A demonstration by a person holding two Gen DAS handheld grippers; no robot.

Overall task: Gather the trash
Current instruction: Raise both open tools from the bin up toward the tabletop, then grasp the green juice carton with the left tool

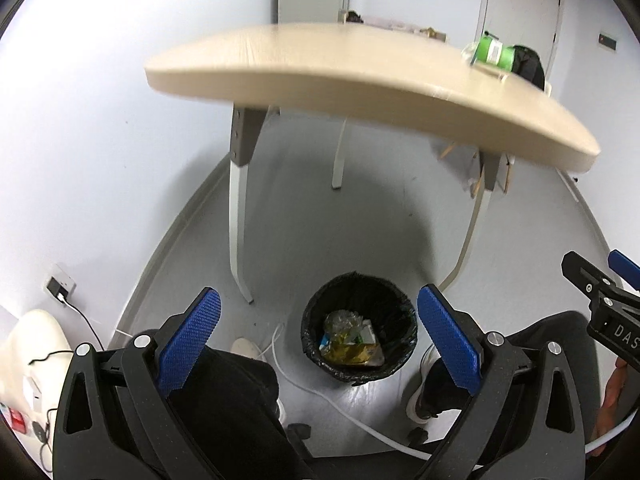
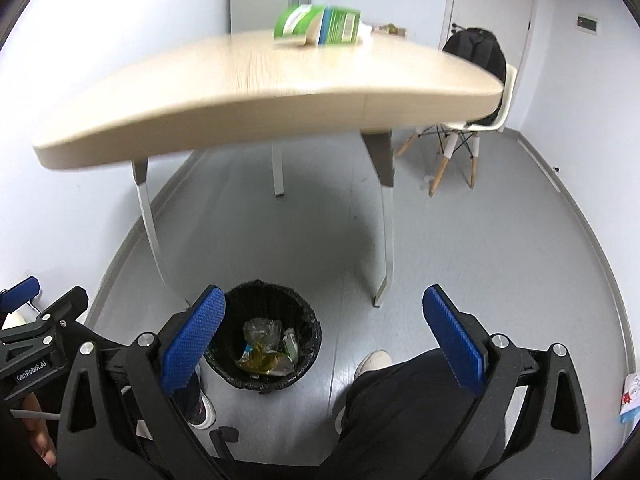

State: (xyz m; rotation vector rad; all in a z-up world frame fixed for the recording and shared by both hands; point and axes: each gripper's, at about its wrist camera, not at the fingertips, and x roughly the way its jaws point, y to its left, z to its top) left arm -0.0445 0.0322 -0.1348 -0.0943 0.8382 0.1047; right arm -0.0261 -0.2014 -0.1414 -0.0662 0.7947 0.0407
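Observation:
A black-lined trash bin (image 1: 358,328) stands on the grey floor below the table, with wrappers and crumpled plastic inside; it also shows in the right wrist view (image 2: 266,338). My left gripper (image 1: 318,344) is open and empty, held above the bin. My right gripper (image 2: 324,342) is open and empty, just right of the bin; its tip also shows at the right edge of the left wrist view (image 1: 596,276). A green carton (image 2: 320,26) lies on the wooden table (image 2: 256,88), far from both grippers; it shows in the left wrist view too (image 1: 494,53).
The person's legs and shoes (image 2: 372,364) flank the bin. A white cable (image 1: 340,404) runs over the floor. A chair with a black backpack (image 2: 476,76) stands at the table's far right. A wall socket (image 1: 60,286) sits low on the left wall.

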